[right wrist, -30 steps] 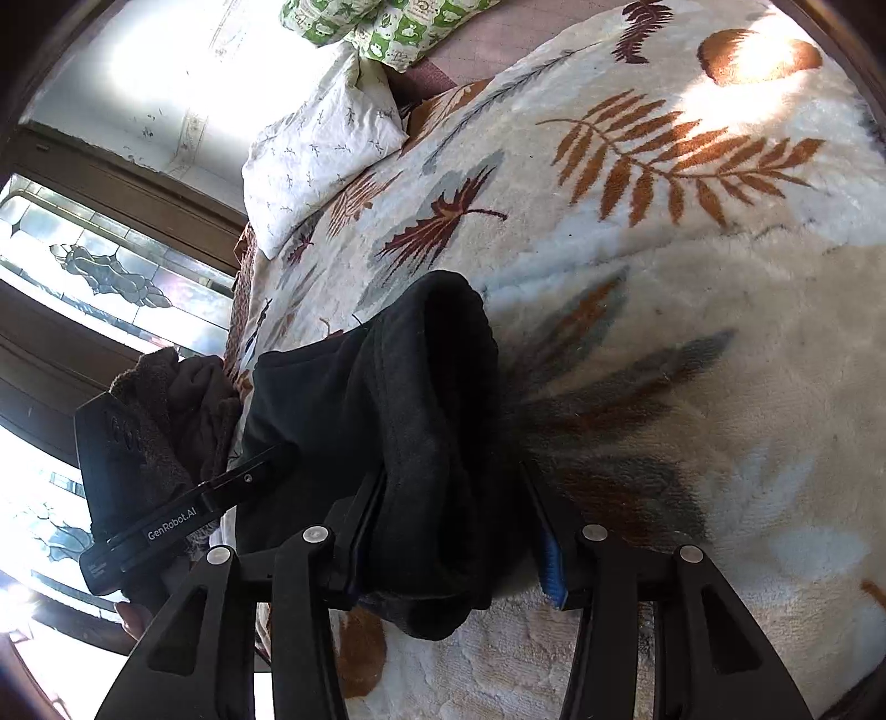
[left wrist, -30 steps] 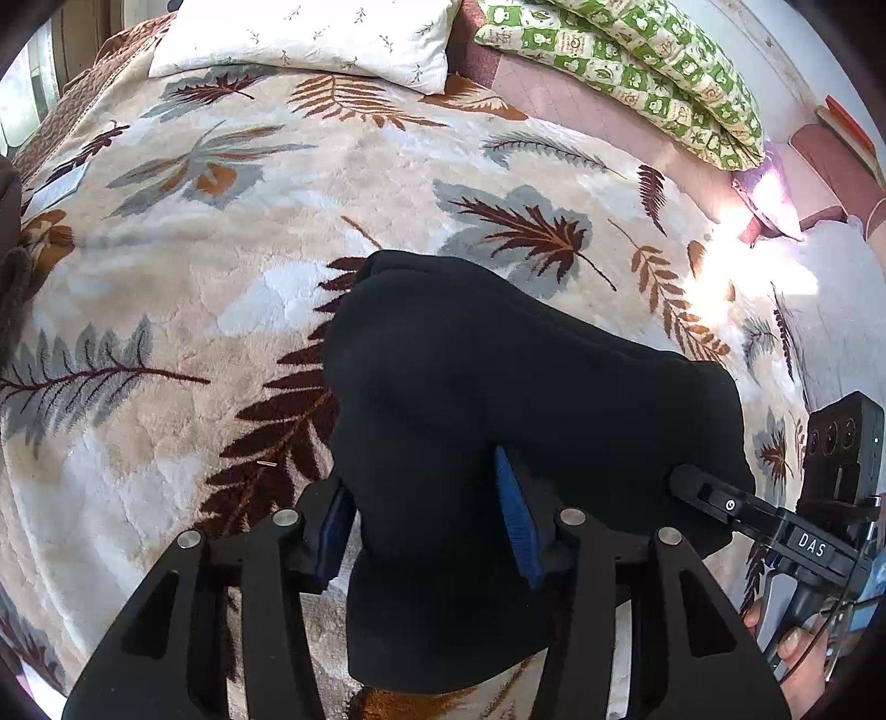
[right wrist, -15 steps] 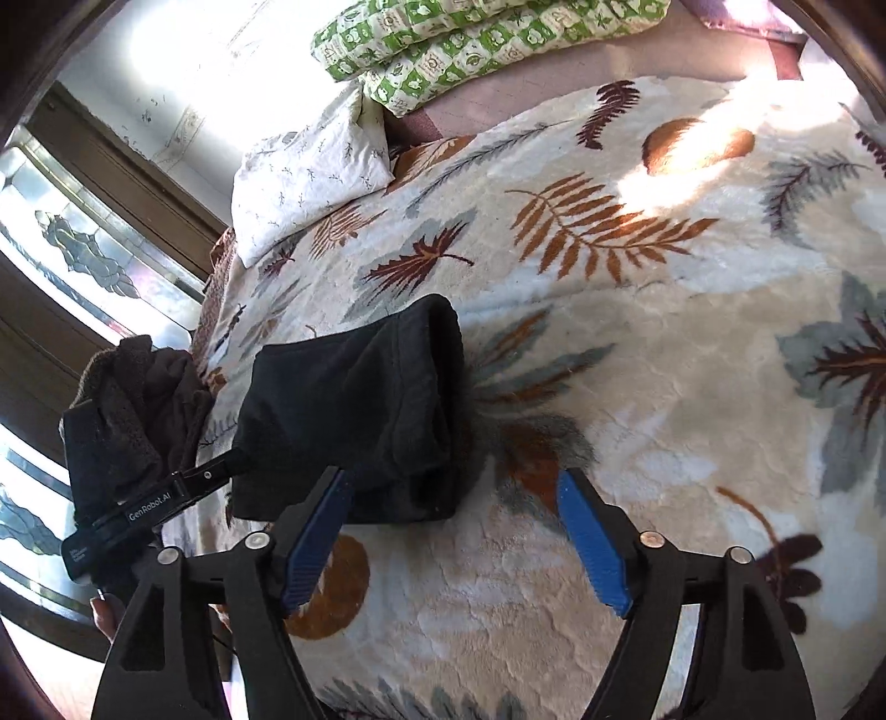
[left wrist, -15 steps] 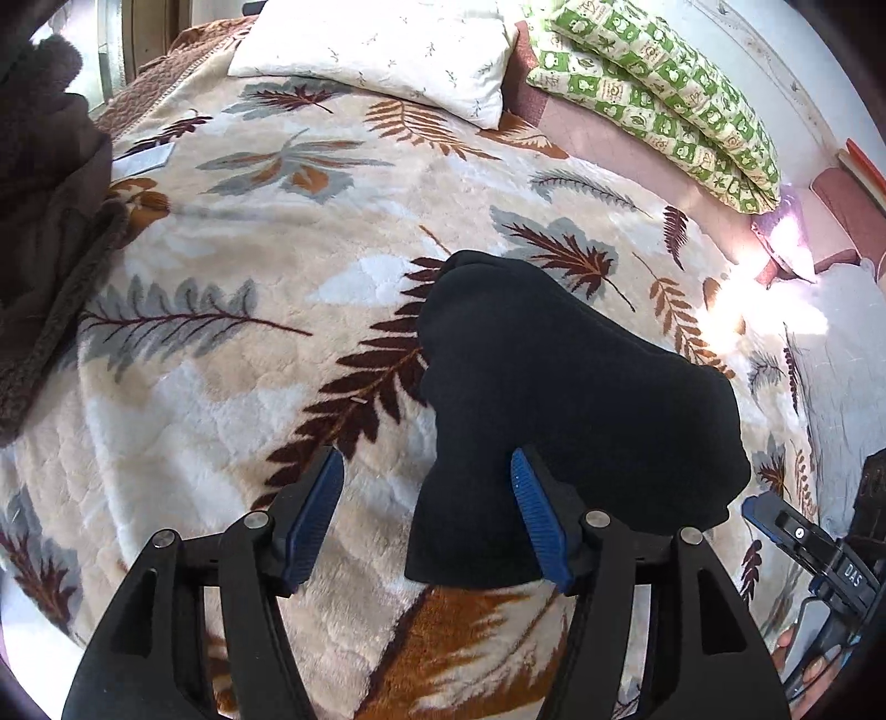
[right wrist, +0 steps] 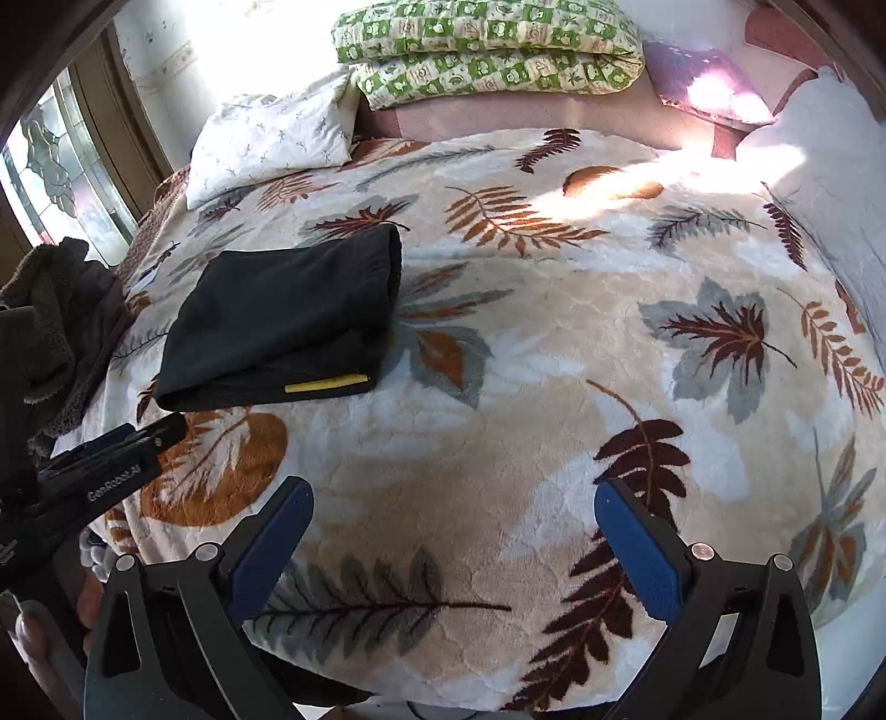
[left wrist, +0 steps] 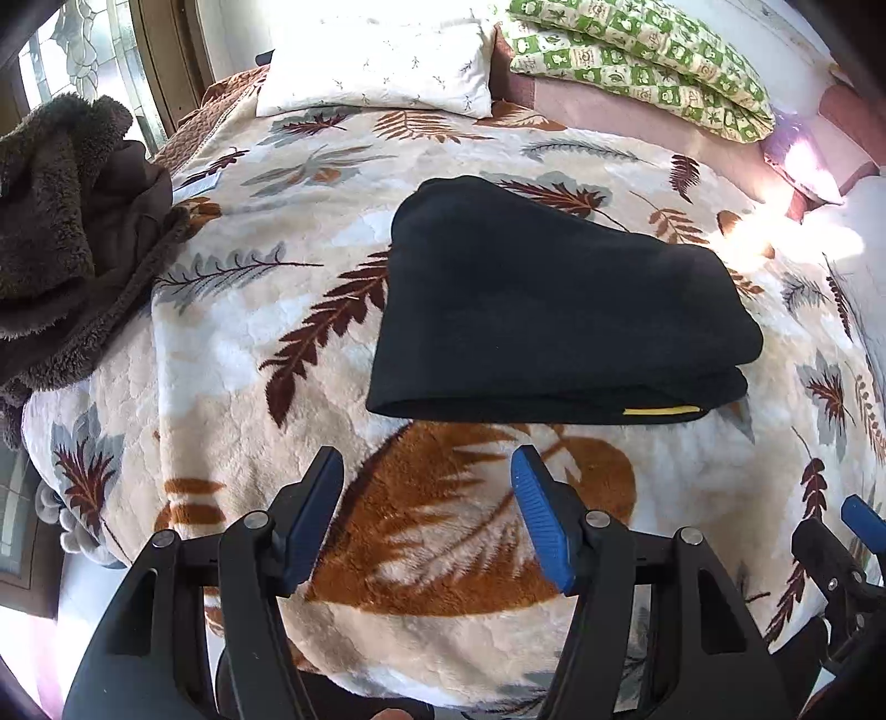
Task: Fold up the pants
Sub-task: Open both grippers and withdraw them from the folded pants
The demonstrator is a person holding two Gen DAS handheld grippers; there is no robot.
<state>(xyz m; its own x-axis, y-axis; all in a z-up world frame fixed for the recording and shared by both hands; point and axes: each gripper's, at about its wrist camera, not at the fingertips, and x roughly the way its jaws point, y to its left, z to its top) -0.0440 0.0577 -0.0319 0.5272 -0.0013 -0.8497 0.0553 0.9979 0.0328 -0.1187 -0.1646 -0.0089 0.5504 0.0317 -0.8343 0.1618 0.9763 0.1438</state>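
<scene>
- Pants (left wrist: 548,310): black, folded into a thick flat bundle, lying on the bed blanket (left wrist: 232,354), at 12 o'clock from my left gripper (left wrist: 426,515) and at 10 o'clock from my right gripper (right wrist: 454,545).
- Yellow tag (right wrist: 326,384) shows on the bundle's near edge, toward its right corner.
- Left gripper: jaws spread wide, blue pads bare, nothing between them; tips near the bundle's near edge, not touching it.
- Right gripper: jaws spread wider, nothing held, well apart from the pants, over bare blanket.
- Blanket is cream plush with brown and grey leaf print.
- Brown fuzzy garment (left wrist: 61,232) heaped at 9 o'clock of the pants, at the bed's left edge, apart from them.
- White pillow (left wrist: 382,72) at 12 o'clock beyond the pants; green patterned pillow (right wrist: 487,50) at about 1 o'clock, at the head of the bed.
- Fingertip (right wrist: 27,631) visible low left in right wrist view, behind my left gripper's body.
</scene>
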